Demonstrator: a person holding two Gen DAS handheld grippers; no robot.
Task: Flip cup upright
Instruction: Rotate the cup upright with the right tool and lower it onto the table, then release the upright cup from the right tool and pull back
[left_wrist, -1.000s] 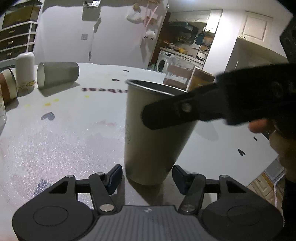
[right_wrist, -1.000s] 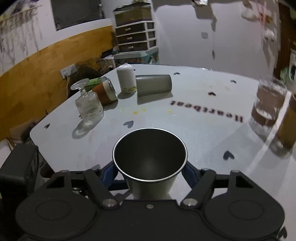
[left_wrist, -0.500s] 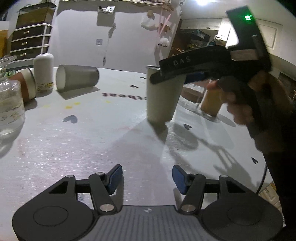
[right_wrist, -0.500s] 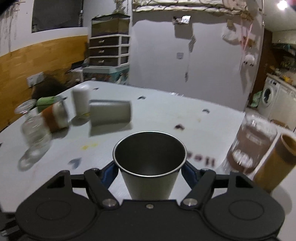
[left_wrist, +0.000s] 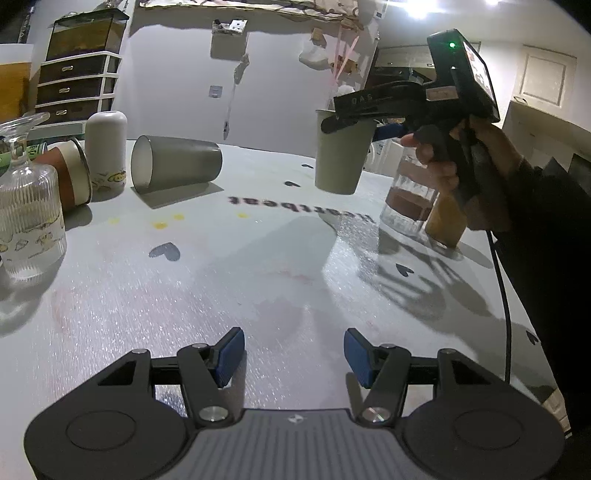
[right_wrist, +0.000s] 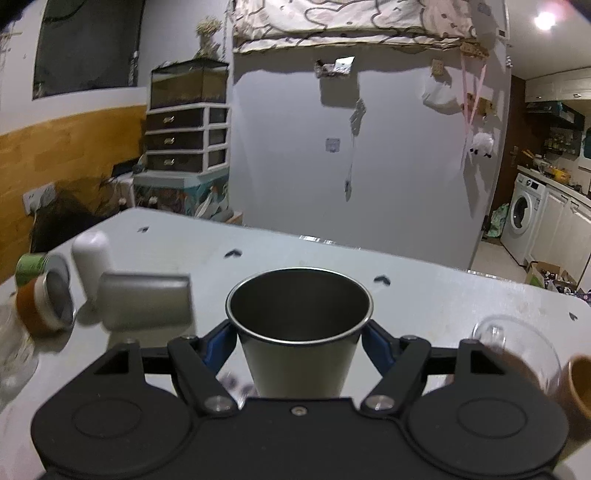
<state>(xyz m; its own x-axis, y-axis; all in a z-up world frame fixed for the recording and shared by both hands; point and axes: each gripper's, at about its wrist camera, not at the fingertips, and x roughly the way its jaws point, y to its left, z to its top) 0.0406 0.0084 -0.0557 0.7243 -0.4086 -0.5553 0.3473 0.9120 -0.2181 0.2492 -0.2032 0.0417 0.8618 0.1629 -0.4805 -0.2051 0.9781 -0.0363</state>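
Note:
My right gripper (right_wrist: 298, 341) is shut on a steel cup (right_wrist: 298, 332) and holds it upright, mouth up. In the left wrist view the same cup (left_wrist: 341, 158) hangs above the far side of the white table (left_wrist: 258, 280), clamped near its rim by the right gripper (left_wrist: 354, 120). My left gripper (left_wrist: 294, 354) is open and empty, low over the table's near side. A second grey cup (left_wrist: 177, 168) lies on its side at the back left, mouth to the left; it also shows in the right wrist view (right_wrist: 146, 304).
At the left stand a white bottle (left_wrist: 106, 149), a tipped orange cup (left_wrist: 68, 177) and a ribbed glass bottle (left_wrist: 27, 218). At the right stand a glass of brown liquid (left_wrist: 408, 199) and an amber cup (left_wrist: 445, 221).
The right gripper has lifted the steel cup up and carried it away toward the far right. My left gripper has pulled back from the cup and stays open.

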